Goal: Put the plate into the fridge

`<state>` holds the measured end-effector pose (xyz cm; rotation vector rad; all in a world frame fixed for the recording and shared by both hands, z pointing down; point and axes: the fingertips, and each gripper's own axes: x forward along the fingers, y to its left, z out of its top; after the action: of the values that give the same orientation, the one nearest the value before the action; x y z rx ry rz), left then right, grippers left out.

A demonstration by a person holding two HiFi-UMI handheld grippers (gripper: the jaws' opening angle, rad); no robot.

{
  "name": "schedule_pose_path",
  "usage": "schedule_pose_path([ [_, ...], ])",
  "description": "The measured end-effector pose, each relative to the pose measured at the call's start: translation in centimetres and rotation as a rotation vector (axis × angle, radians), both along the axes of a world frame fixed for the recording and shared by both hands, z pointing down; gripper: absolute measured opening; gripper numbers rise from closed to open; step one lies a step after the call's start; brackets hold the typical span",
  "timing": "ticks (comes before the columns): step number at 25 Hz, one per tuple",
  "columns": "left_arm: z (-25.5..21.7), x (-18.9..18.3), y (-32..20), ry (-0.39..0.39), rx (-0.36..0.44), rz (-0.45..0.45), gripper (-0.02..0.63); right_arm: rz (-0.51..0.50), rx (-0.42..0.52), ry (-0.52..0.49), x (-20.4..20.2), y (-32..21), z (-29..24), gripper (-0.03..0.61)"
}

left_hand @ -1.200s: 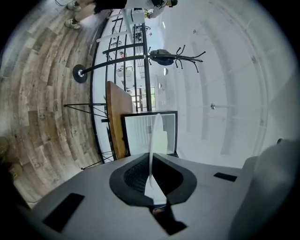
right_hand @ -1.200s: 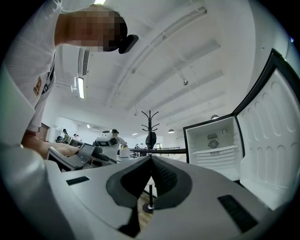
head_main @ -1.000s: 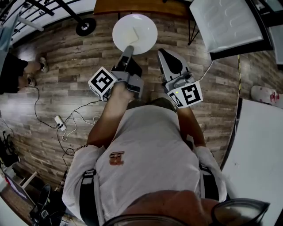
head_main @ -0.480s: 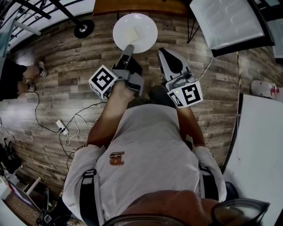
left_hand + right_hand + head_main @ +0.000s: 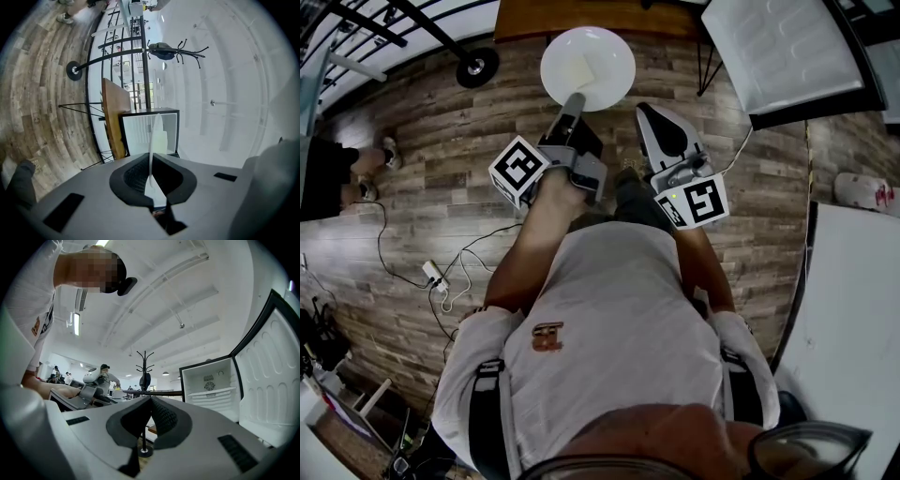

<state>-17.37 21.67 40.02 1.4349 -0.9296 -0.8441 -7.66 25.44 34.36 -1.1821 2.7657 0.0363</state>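
White, round and glossy, the plate [image 5: 605, 52] hangs flat over the floor [image 5: 441, 159] in the head view, close to the picture's top edge. A paler square shows at its middle, and I cannot tell what it is. The left gripper [image 5: 575, 99] has its grey jaws clamped on the plate's near rim. The right gripper [image 5: 649, 112] sits just beside it, clear of the plate, with its jaws together. The floor is grey-brown wood grain in long planks, and a thin cable [image 5: 469, 253] loops across it. A brown wooden board [image 5: 581, 14] lies just past the plate. At the top right the fridge [image 5: 778, 47] shows a white ribbed lining in a dark frame.

The left gripper view is rolled on its side. Here the plate is edge-on, a thin white blade between black ribbed pads [image 5: 133, 176] that press on it from both sides. Beyond its far rim stands the fridge, open, with a pale inside in a black frame, and the wooden board stands beside it. A black coat stand [image 5: 164, 49] with curved hooks shows farther off.

In the right gripper view the black ribbed pads [image 5: 164, 418] meet at their tips with nothing between them. The fridge stands open to the right, with smooth white moulded walls and one shelf. Its door [image 5: 269, 376] is swung wide, the lining ridged. The coat stand's pole and round base show just past the jaws.
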Motion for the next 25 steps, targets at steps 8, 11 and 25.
schedule_pose_path([
  [8,0.1,0.8,-3.8,-0.01,0.007,0.0,0.024,-0.001,0.02,0.005,0.8,-3.8,0.1,0.032],
  [11,0.1,1.9,-7.5,-0.015,0.003,0.001,0.023,0.0,0.021,0.005,1.8,-7.6,0.1,0.032],
  [25,1.1,7.0,-24.0,-0.039,-0.04,-0.021,0.023,-0.035,0.013,0.016,7.1,-24.9,-0.1,0.032],
])
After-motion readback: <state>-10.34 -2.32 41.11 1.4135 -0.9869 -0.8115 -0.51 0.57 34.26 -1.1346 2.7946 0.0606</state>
